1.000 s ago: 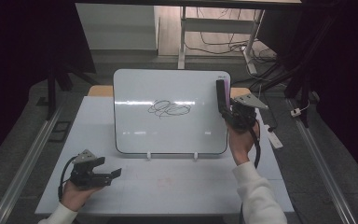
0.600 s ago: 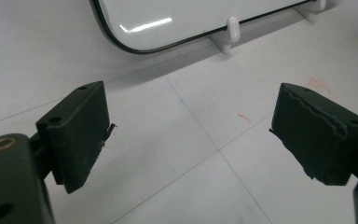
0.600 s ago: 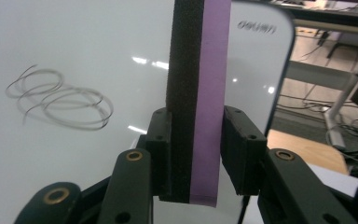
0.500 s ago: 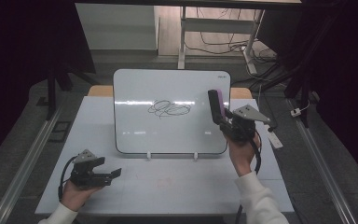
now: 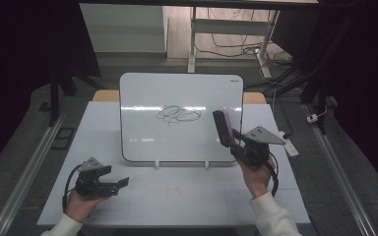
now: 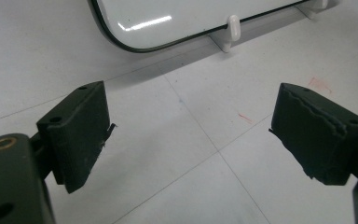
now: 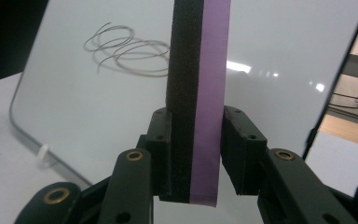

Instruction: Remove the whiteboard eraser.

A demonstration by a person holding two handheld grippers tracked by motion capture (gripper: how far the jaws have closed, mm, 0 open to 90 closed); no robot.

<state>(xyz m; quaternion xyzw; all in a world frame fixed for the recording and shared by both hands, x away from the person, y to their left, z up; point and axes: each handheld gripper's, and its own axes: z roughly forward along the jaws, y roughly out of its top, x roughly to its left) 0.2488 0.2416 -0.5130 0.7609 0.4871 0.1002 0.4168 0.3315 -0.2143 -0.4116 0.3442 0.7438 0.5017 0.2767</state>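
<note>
So, eraser (image 7: 196,93) first: black foam on one side, purple backing on the other, standing upright in my right gripper (image 7: 193,158), pinched low down with both pads pressed against its faces. Most of the block sticks up above the jaws. In the high view the eraser (image 5: 223,128) sits in front of the right part of the whiteboard (image 5: 142,93), near the scribble (image 5: 178,114) but off to its right and a bit lower. I can't tell if the foam touches the board; it looks just short of it.

Risks, my read. The grip is near the eraser's bottom end, so pressing the top against the board could lever the block and twist it in the pads or pop it out. The whiteboard leans on two small white clips (image 5: 156,163) at its bottom edge; pushing too hard could tip it back or slide it on the table (image 5: 103,123). Foam has to lead, too: if my wrist rolls, the purple backing meets the board and wipes nothing. Coming in too low misses the scribble altogether.

Left gripper (image 5: 109,184) rests on the near left of the table, jaws wide apart, nothing between them, well away from the board. Its own view shows bare tabletop and the board's lower corner (image 6: 121,42).
</note>
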